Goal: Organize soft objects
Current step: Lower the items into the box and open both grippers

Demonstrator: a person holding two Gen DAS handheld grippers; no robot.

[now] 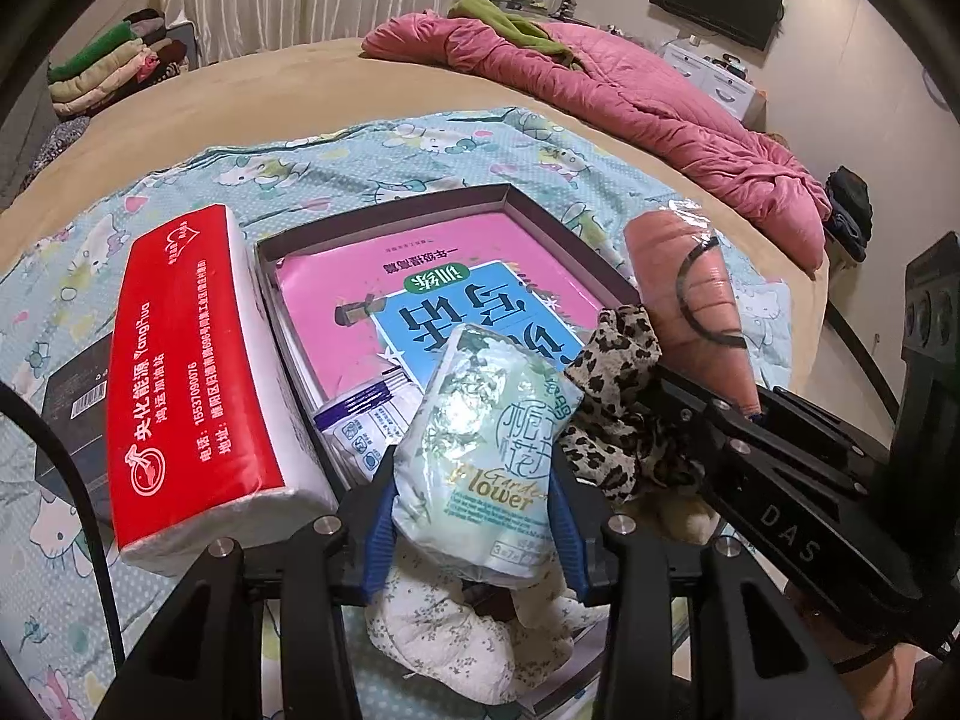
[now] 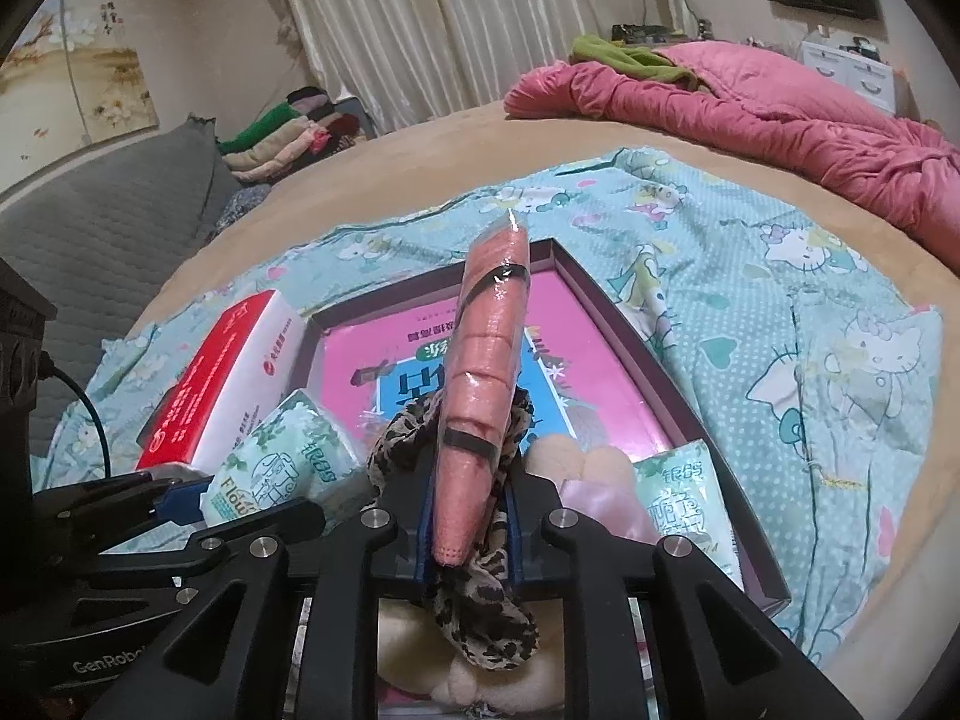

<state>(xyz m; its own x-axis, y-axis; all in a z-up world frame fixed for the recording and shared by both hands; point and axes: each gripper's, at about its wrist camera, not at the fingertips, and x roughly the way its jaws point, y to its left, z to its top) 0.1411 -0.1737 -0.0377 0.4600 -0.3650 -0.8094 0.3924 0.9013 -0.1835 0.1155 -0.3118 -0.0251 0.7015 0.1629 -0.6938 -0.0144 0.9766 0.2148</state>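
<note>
Above the shallow box (image 1: 522, 204) on the bed: left gripper (image 1: 474, 516) clamped on a green tissue pack (image 1: 486, 450), light, squashy, slick film, best pinched mid-body. Right gripper (image 2: 468, 516) clamped on a plastic-wrapped pink roll (image 2: 486, 372) and leopard cloth (image 2: 480, 618), both limp.

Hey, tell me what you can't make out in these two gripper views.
- Left wrist view: the black box is mostly hidden behind the red tissue pack.
- Right wrist view: the plush items under the right gripper are covered by its frame.
- Both: the book cover is partly covered.
</note>
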